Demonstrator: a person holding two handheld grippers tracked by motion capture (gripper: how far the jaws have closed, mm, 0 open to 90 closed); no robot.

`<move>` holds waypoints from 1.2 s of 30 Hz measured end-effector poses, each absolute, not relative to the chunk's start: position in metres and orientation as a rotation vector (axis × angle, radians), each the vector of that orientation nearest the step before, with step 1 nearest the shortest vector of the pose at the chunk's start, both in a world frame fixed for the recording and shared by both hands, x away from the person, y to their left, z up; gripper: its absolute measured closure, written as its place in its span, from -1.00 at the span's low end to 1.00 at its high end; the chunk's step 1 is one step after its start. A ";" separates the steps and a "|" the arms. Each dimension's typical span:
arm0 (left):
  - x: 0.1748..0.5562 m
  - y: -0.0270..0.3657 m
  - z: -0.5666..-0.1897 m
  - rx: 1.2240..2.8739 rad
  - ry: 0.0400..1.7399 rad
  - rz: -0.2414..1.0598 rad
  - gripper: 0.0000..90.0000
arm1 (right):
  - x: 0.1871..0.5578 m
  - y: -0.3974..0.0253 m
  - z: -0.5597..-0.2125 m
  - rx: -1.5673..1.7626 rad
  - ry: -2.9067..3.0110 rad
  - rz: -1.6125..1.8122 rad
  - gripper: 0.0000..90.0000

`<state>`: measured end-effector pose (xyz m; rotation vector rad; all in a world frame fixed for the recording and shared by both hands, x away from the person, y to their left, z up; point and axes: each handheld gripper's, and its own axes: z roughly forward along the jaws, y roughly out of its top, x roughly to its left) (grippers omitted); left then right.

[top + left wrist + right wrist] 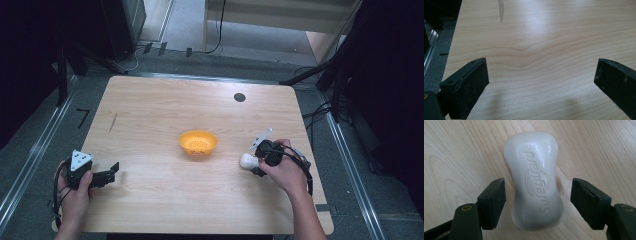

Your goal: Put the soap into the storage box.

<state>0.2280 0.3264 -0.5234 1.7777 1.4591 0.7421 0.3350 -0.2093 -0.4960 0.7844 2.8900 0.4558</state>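
Observation:
A white bar of soap (247, 160) lies flat on the wooden table (150, 105), right of centre. In the right gripper view the soap (535, 187) shows raised lettering and sits between the two jaws, a narrow gap on each side. My right gripper (254, 165) is open around it, held in a person's hand. An orange bowl (198, 142) stands in the middle of the table, left of the soap. Near the front left corner my left gripper (110, 175) is open, jaws wide apart over bare wood (541, 50).
A small black round disc (239, 97) lies toward the table's back right. A dark streak (501, 8) marks the wood ahead of the left gripper. Beyond the table's left edge (451, 50) are grey floor and metal rails; dark stands line both sides.

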 end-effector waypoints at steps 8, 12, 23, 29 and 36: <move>0.228 0.326 -0.523 1.780 1.460 0.743 -1.00 | 0.341 -0.204 -0.497 0.767 2.929 0.448 -0.26; 0.228 0.326 -0.523 1.779 1.459 0.743 -1.00 | 0.344 -0.202 -0.501 0.763 2.953 0.434 -0.22; 0.229 0.326 -0.524 1.777 1.457 0.746 -1.00 | 0.349 -0.200 -0.504 0.759 2.980 0.404 -0.17; 0.229 0.326 -0.524 1.775 1.458 0.744 -1.00 | 0.350 -0.199 -0.506 0.763 2.990 0.389 -0.12; 0.229 0.326 -0.524 1.781 1.458 0.745 -1.00 | 0.350 -0.199 -0.507 0.747 2.997 0.384 -0.01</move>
